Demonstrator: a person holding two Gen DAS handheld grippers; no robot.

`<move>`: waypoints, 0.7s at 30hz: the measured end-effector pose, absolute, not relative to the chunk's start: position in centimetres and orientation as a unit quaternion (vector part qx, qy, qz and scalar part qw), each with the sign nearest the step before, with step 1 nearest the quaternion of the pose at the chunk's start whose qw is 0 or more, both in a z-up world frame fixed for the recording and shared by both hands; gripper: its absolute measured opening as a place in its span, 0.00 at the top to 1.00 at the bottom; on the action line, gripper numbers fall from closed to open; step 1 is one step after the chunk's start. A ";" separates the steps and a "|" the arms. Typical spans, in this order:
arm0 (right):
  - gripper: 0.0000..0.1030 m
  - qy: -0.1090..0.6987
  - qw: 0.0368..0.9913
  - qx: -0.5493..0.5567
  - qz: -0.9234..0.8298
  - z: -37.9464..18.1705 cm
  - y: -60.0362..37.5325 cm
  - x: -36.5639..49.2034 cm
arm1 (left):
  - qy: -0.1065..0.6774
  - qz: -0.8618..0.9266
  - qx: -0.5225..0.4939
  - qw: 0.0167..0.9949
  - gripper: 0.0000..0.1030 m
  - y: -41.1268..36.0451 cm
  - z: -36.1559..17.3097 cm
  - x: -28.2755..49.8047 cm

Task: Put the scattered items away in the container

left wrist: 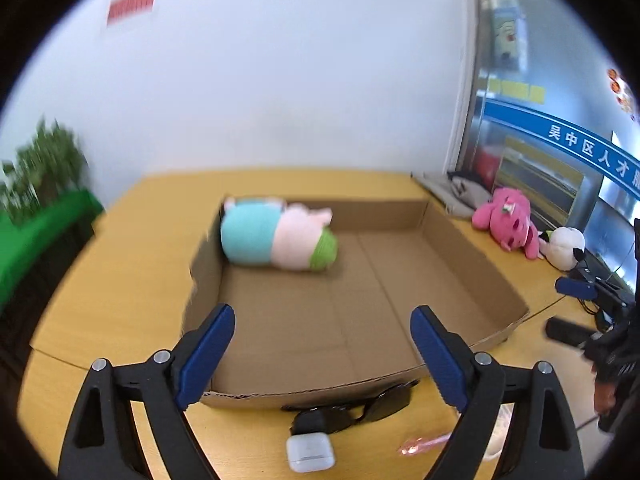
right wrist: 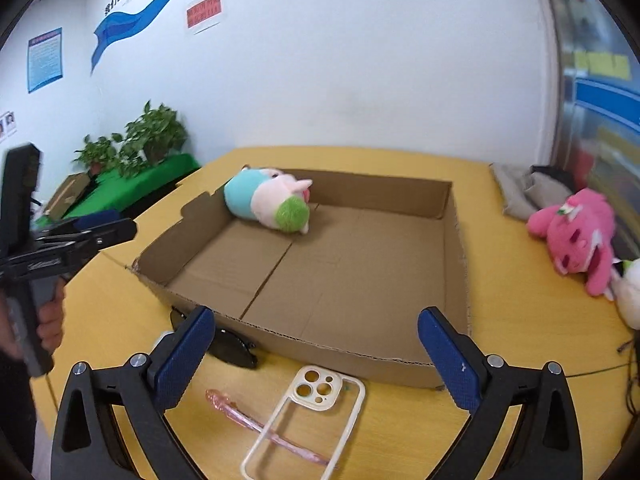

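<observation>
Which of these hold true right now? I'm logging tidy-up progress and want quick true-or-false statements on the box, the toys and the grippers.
1. A plush toy lies inside the cardboard box. True.
2. The phone case is in the box. False: it lies on the table in front of it.
3. The left gripper is open and holds nothing. True.
4. The pink toy is in the box. False: it lies on the table to the box's right.
5. The right gripper grips the pen. False: it is open and empty.
</observation>
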State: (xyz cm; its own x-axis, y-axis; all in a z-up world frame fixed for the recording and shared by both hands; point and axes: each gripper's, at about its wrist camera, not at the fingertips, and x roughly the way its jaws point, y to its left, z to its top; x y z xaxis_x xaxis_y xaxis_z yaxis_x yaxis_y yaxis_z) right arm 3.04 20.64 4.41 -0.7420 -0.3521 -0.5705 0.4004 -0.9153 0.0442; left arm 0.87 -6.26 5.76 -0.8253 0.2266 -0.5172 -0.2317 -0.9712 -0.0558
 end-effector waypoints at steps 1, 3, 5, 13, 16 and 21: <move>0.00 0.048 0.186 0.293 -0.937 4.3 20.4 3.2 | 0.011 0.958 -0.262 0.116 0.13 -5.5 6.1 1.5; 0.00 0.063 0.160 0.290 -0.942 4.2 19.5 3.8 | 0.017 0.960 -0.258 0.111 0.13 -4.5 6.2 2.3; 0.00 0.071 0.150 0.288 -0.943 3.9 18.9 4.3 | 0.019 0.960 -0.258 0.104 0.13 -3.9 6.0 2.7; 0.00 0.087 0.144 0.297 -0.940 3.1 18.1 5.6 | 0.004 0.960 -0.272 0.069 0.13 -3.0 4.6 3.3; 0.00 0.084 0.142 0.302 -0.939 2.5 18.3 5.6 | -0.007 0.956 -0.286 0.068 0.13 -3.2 3.8 3.2; 0.00 0.082 0.145 0.309 -0.936 1.8 18.4 5.6 | -0.007 0.953 -0.296 0.064 0.13 -3.5 3.1 3.1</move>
